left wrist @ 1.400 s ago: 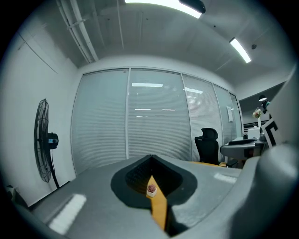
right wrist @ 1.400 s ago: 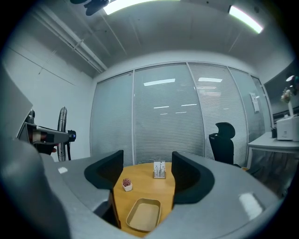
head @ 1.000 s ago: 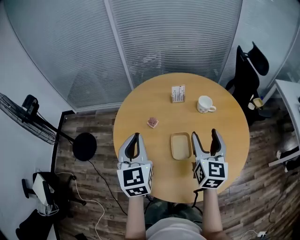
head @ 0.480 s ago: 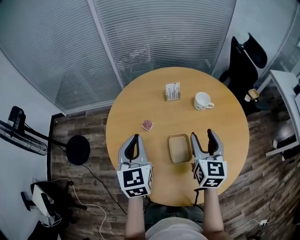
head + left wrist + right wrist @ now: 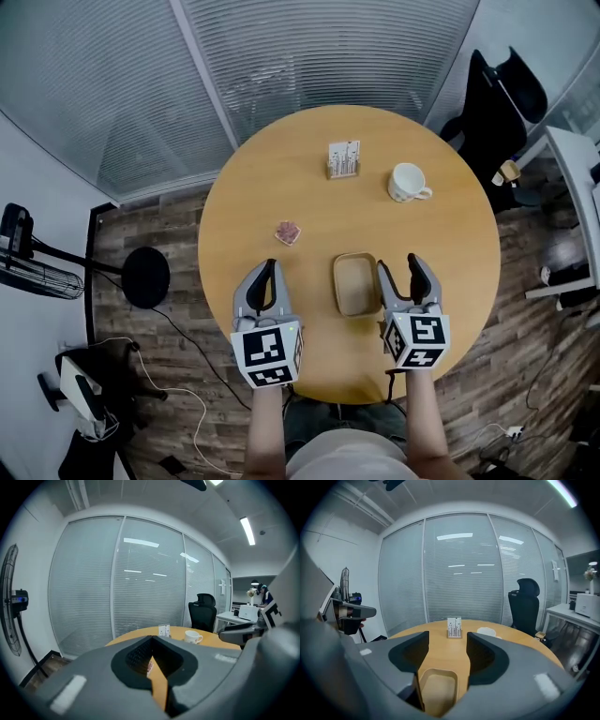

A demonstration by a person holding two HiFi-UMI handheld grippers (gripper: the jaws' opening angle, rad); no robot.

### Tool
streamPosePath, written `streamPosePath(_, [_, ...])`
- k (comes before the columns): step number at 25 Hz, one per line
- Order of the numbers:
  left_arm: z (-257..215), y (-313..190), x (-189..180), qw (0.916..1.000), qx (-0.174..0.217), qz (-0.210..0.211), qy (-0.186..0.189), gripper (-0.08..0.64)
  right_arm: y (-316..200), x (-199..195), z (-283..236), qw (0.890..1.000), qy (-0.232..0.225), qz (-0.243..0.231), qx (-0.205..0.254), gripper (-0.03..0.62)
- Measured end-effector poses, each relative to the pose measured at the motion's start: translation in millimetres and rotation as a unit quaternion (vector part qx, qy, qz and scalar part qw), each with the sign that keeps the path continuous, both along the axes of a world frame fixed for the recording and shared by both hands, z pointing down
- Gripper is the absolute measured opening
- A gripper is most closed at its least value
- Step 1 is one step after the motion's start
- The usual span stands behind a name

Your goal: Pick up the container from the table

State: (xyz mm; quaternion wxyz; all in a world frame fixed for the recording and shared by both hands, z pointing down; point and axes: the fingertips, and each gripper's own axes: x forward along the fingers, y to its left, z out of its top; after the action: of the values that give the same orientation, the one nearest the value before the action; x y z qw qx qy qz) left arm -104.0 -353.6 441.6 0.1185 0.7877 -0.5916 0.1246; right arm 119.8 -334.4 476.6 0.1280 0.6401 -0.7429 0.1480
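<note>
A shallow tan container [image 5: 356, 283] lies on the round wooden table [image 5: 441, 225], near its front edge. My right gripper [image 5: 400, 269] hovers just to its right, open, its left finger close to the container's right rim. In the right gripper view the container [image 5: 436, 691] sits low between the jaws, nearer the left one, and the gripper [image 5: 447, 637] holds nothing. My left gripper [image 5: 267, 274] hangs over the table's front left, apart from the container. Its jaws meet at the tips in the left gripper view [image 5: 152, 640], with nothing held.
A white cup [image 5: 408, 182] and a card holder [image 5: 343, 159] stand at the table's far side. A small pink item [image 5: 287, 232] lies left of centre. A black office chair [image 5: 497, 103] is at the right, a fan base [image 5: 145, 277] on the floor at the left.
The head view has drifted, so the table sits lower and more central. The right gripper has edged a little closer beside the container. Neither gripper's jaws have changed.
</note>
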Motion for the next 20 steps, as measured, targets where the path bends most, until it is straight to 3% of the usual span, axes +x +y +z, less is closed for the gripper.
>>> streamPosePath(20, [102,16,12,0.9932,-0.115,-0.015,-0.016,0.0,17,5,125,0.99,-0.005,-0.021,-0.143,0.239])
